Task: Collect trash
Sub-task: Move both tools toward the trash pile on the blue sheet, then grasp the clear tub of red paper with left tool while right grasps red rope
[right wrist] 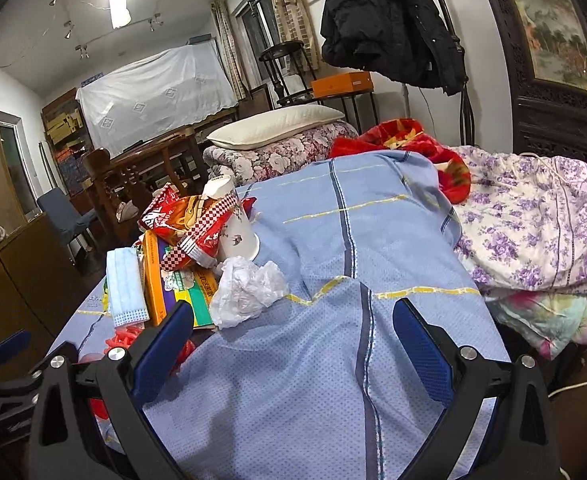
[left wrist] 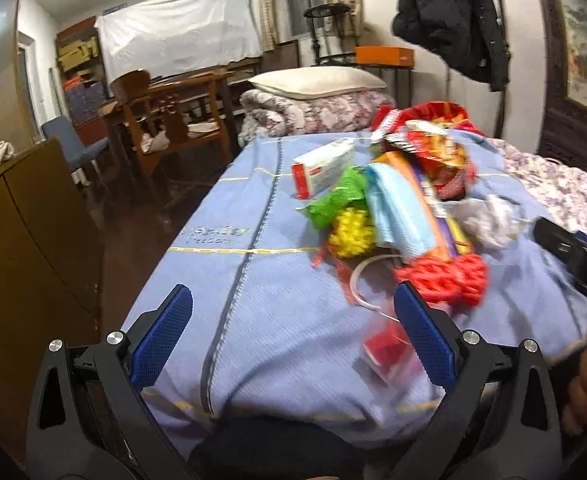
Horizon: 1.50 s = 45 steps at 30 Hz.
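Both empty, jaws spread wide: left gripper and right gripper, above blue blanket. Ahead, heaped on it: trash pile, face mask, snack wrapper, paper cup, crumpled white plastic. Nearest left fingers, blurred, perhaps a clear bag.

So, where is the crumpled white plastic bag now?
In the right wrist view, the crumpled white plastic bag lies on the blue blanket, below the paper cup.
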{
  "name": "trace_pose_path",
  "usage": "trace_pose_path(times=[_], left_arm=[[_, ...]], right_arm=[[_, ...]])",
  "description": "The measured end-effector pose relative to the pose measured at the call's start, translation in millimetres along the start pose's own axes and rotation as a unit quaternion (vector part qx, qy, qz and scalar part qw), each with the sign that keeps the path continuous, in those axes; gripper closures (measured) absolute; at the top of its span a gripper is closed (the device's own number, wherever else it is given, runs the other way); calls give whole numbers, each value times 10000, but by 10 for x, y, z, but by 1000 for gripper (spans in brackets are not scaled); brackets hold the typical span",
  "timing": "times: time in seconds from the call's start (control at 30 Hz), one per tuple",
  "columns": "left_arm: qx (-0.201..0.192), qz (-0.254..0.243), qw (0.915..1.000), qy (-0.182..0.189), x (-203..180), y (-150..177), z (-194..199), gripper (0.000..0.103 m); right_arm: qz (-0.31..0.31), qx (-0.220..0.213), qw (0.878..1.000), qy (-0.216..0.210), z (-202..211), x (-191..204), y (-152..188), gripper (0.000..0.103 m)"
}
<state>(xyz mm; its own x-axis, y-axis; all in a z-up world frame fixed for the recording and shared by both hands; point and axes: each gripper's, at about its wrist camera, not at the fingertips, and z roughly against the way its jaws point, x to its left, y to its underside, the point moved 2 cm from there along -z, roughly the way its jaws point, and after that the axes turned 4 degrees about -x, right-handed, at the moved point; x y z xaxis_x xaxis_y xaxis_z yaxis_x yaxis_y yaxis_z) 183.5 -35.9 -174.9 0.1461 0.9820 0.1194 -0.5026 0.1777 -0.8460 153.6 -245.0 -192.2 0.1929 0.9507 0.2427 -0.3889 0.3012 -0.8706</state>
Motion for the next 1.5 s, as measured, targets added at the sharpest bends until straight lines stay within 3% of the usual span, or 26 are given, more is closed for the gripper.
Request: trace_pose_path(times=[0.13,0.27,0.43,0.53,0.7,0.87,1.0,1.23,1.4,1.5], left_arm=[[170,67,9996,-232,102,-45,-136,7],[56,209,9997,-139,198,-91,3,7],[-195,-44,9994,295,14,-81,284,7],[-68,-354,9978,565,-164,24,283,7],[273,-434,9981,354,-162,152,48,6],[462,279,9985,-132,340,6,-156,6],[410,349,9985,39,365,-6,-71,6],[426,-358,9975,428,-160,117,-104,6],[616,-194,9972,371,-94,110,-329,6],[645,-36,9974,308,36,87,-379,15]], right_arm=[[-3,4,10000,3,-11,-2,4,6],[-93,36,9999,-51,-38,-27,3,6],[-112,-3,9999,-81,-16,-31,-6,6],[-132,-28,9999,-82,-1,-49,-15,6],[-213,21,9997,-114,-10,-79,-20,6],[-212,17,9997,-118,-11,-83,-24,6],[-227,28,9997,-128,-19,-81,-20,6],[-183,-1,9998,-110,-19,-75,-23,6],[-228,39,9996,-137,-22,-83,-18,6],[-265,52,9995,-151,-22,-92,-21,6]])
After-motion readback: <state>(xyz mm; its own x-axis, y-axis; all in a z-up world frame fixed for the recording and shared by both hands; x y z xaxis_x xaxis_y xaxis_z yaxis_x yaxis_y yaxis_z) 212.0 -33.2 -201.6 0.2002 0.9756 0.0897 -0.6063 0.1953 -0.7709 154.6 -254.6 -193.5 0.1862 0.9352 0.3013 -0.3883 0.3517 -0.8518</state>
